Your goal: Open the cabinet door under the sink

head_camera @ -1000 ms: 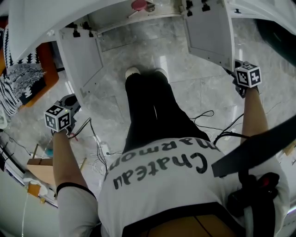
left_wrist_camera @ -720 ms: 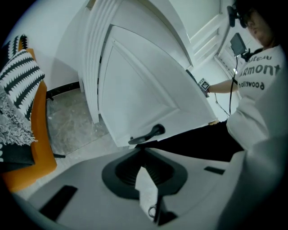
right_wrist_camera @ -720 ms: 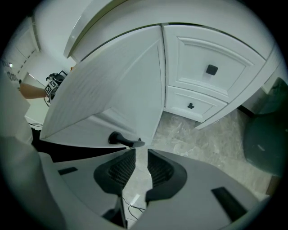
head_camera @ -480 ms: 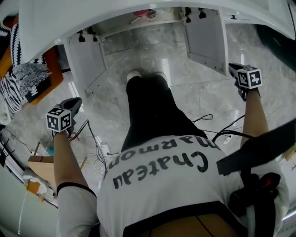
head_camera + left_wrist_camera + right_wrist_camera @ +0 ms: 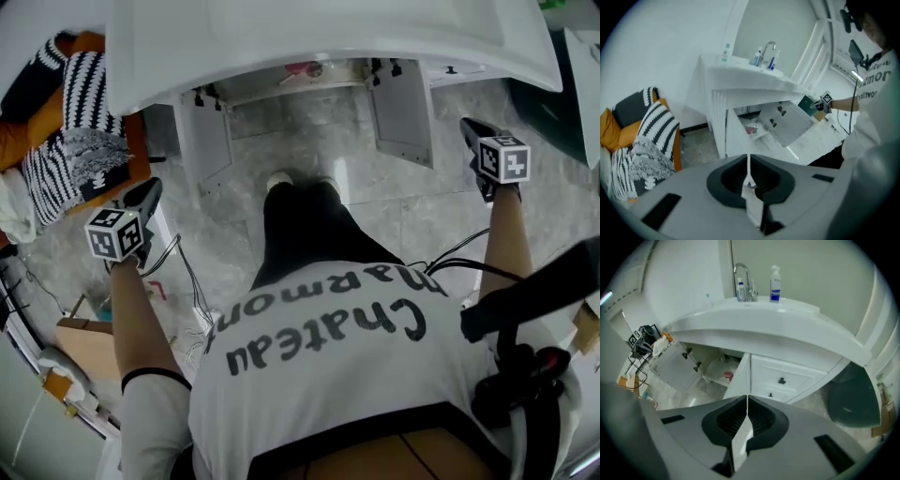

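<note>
Under the white sink counter [image 5: 328, 37] both cabinet doors stand swung open: the left door [image 5: 208, 141] and the right door [image 5: 403, 112]. A pink item [image 5: 302, 68] lies on the shelf inside. My left gripper [image 5: 148, 192] hangs out to the left of the left door, touching nothing. Its jaws have just been closing and meet with nothing between them [image 5: 748, 158]. My right gripper [image 5: 469, 129] is to the right of the right door, apart from it. Its jaws have also just been closing and are shut empty [image 5: 747, 399].
Striped cushions on an orange chair [image 5: 66, 141] are at the left. Cables [image 5: 187, 281] and a cardboard box [image 5: 80, 342] lie on the marble floor. A dark bin [image 5: 853, 399] stands right of the drawers [image 5: 780, 378]. A tap [image 5: 743, 280] and bottles [image 5: 775, 284] are on the counter.
Both grippers have risen and the view has pulled up and back, so the counter now covers more of the cabinet. The right gripper has left the right door's edge.
</note>
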Tool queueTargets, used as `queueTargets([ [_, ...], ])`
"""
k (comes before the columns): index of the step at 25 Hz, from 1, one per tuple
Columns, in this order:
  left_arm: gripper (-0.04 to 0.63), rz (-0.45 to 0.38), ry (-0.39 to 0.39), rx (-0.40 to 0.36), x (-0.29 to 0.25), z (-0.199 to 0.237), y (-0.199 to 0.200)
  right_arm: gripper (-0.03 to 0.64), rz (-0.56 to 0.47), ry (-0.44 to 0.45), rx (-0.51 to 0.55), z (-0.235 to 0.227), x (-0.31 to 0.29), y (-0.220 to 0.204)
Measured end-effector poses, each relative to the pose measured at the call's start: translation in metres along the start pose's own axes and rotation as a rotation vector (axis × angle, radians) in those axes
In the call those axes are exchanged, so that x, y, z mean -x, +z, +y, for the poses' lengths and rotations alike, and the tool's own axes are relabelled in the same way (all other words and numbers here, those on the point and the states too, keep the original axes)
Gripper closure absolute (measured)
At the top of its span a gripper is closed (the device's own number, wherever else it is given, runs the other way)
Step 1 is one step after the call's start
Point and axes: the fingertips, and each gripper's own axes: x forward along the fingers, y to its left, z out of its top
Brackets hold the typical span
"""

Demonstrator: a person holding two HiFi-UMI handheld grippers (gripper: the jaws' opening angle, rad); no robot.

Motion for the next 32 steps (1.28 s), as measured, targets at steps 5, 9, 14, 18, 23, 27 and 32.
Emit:
queueTargets([
  [5,0.575,-0.154,-0.089,-0.134,0.014,-0.062,0.061,0.600,-0.199,0.084,0.017,0.060,0.034,0.069],
  [9,0.575,-0.320,-0.144,-0.175,0.021,-0.112,0.103,0.600,-0.296,0.169,0.065,0.117,0.056,0.102],
  [14,0.575,-0.502,-0.218,-0.262,0.040,-0.175,0.151,0.600,-0.341,0.259,0.245,0.185,0.086,0.132],
  [18,0.575,-0.632,-0.287,-0.262,0.073,-0.222,0.189,0.600,-0.466,0.318,0.308,0.234,0.128,0.164],
  [23,0.575,-0.773,-0.418,-0.246,0.130,-0.276,0.245,0.600,-0.672,0.399,0.259,0.274,0.193,0.218],
  [27,0.575,-0.840,-0.464,-0.237,0.159,-0.302,0.271,0.604,-0.779,0.522,0.179,0.293,0.236,0.240],
  [32,0.575,-0.858,-0.501,-0.300,0.174,-0.323,0.277,0.606,-0.853,0.655,0.117,0.311,0.276,0.248],
])
